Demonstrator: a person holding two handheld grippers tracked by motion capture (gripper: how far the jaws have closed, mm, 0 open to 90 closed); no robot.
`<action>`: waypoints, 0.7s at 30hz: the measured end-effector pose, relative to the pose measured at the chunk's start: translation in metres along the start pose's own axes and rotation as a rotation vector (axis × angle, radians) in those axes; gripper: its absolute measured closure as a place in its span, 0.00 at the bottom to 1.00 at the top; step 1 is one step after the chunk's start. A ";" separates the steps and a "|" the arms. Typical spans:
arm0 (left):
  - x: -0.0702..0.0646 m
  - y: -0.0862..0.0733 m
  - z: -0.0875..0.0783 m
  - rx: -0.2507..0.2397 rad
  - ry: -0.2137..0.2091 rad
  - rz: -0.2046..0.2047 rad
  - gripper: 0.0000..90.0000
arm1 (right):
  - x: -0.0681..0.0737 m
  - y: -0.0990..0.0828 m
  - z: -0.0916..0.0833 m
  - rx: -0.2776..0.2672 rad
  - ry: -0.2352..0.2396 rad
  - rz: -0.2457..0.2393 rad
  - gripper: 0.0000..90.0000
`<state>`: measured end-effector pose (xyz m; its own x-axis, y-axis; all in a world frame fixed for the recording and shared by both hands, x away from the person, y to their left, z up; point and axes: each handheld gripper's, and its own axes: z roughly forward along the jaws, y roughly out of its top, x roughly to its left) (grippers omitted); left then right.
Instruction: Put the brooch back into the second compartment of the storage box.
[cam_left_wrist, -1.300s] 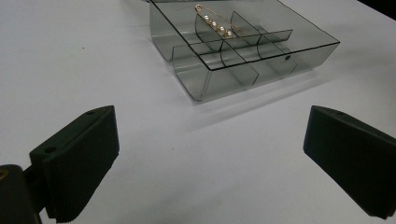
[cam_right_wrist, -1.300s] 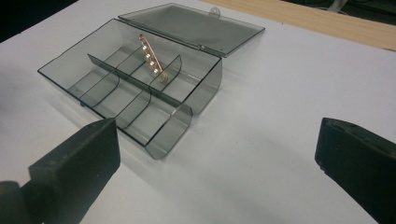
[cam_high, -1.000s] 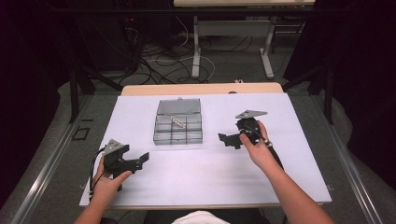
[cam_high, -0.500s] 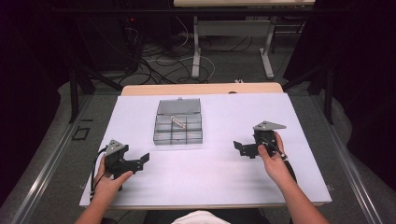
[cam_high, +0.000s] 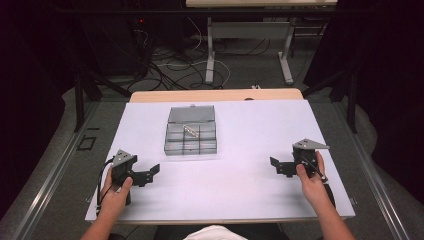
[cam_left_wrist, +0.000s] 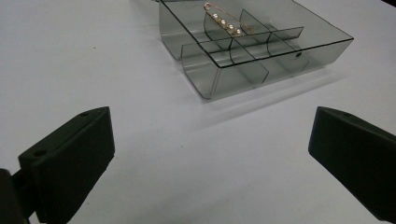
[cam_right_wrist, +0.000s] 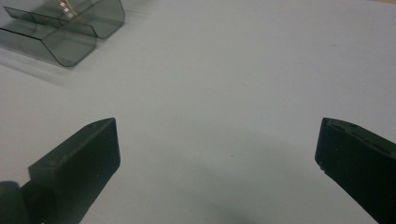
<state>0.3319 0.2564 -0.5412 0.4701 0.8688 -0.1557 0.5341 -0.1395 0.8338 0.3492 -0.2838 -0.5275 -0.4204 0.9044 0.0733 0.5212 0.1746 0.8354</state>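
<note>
Pin (cam_left_wrist: 227, 19), gold with small pearls, is lying inside the box (cam_high: 191, 131), in a middle compartment, its long axis slanting across the dividers. The box is sitting mid-counter (cam_high: 235, 190). Left tongs (cam_high: 150, 172) are resting near the box's front left corner, spread wide, holding nothing, pointing toward it. Right tongs (cam_high: 276, 165) are sitting well off to the box's right, also spread and empty. Left hand (cam_high: 116, 192) is looking nearer, so a reach would likely be going forward and rightward.

No legible text (or labels)
</note>
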 end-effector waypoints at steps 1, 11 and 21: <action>0.000 0.000 0.000 -0.001 -0.001 0.000 0.00 | -0.003 -0.003 0.000 0.006 -0.014 -0.003 0.00; 0.002 0.000 -0.002 -0.005 0.010 -0.019 0.00 | -0.024 -0.017 0.004 0.048 -0.050 0.030 0.00; 0.002 0.000 -0.002 -0.002 0.002 -0.020 0.00 | -0.045 -0.029 0.003 0.079 -0.098 0.113 0.00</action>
<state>0.3318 0.2594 -0.5404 0.4583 0.8721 -0.1716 0.5420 -0.1212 0.8316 0.3557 -0.3286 -0.5566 -0.2838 0.9528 0.1077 0.6195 0.0965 0.7791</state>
